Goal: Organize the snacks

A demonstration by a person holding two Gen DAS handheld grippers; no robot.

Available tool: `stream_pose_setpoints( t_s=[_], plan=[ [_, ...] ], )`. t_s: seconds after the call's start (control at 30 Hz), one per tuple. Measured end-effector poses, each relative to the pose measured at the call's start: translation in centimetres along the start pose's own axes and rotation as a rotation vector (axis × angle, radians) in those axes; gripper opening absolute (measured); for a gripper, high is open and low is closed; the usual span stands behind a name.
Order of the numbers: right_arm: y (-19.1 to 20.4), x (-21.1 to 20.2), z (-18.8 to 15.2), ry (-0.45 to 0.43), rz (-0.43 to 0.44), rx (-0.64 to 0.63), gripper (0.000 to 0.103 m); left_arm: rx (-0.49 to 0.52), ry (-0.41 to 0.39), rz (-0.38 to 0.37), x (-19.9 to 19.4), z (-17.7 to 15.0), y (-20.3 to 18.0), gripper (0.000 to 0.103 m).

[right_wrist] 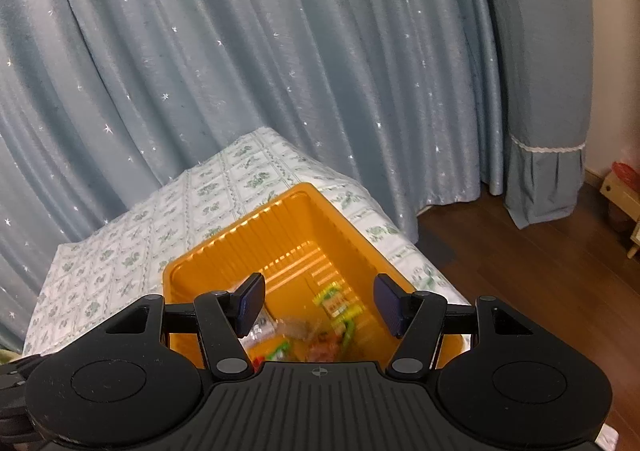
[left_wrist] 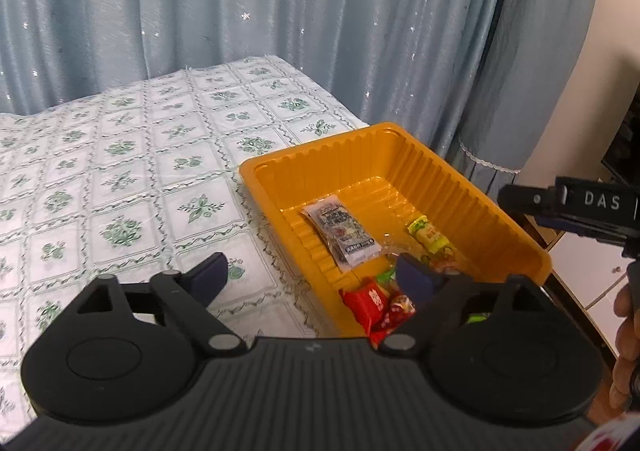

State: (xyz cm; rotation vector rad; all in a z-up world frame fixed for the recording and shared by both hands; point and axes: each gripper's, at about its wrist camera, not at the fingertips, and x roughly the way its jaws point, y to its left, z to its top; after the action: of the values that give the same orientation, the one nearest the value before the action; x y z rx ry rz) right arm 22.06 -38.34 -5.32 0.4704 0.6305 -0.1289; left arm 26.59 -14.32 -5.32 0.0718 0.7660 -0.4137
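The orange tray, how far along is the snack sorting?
Done: several wrapped snacks lie in the orange tray. In hand: nothing; the left claw and right claw are both open and empty. Left: no loose snacks show on the tablecloth in view.

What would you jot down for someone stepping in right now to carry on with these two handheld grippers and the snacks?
Left gripper: open, empty, one finger over the tablecloth, the other over the near end of the orange tray.
Right gripper: open, nothing between its fingers, hovering over the tray.
Snacks: all the ones in view lie in the tray: a grey-black packet, a yellow-green candy, red wrapped candies at the near end.
Done: those snacks are in the tray.
Left: no loose snack shows on the cloth; check outside these views before stopping.
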Motion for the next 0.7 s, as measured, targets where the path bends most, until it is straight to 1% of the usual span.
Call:
stream_pose_setpoints(
  t_s=[0.2,0.3,0.37,0.6,0.7],
  plan=[
    [0.6,-3.9,-0.9,0.011,-0.015,-0.004,0.061,-0.003,-0.042,0.004,-4.3,-0.8,-0.7,0.103],
    [1.1,-6.1,-1.4,0.014,-0.018,-0.014,0.063,-0.002,-0.060,0.018,-6.5,-1.1,-1.2,0.103],
    [1.5,-7.7,-1.8,0.007,-0.023,-0.025,0.071,-0.010,-0.070,0.026,-8.0,-1.5,-1.4,0.103],
    [3.3,-12.4,-3.9,0.003,-0.042,-0.100,0.076,-0.025,-0.106,0.047,-12.7,-3.0,-2.2,0.103],
    [3.5,-14.0,-4.9,0.006,-0.049,-0.112,0.078,-0.042,-0.091,0.054,-14.1,-3.8,-2.5,0.103]
  ],
)
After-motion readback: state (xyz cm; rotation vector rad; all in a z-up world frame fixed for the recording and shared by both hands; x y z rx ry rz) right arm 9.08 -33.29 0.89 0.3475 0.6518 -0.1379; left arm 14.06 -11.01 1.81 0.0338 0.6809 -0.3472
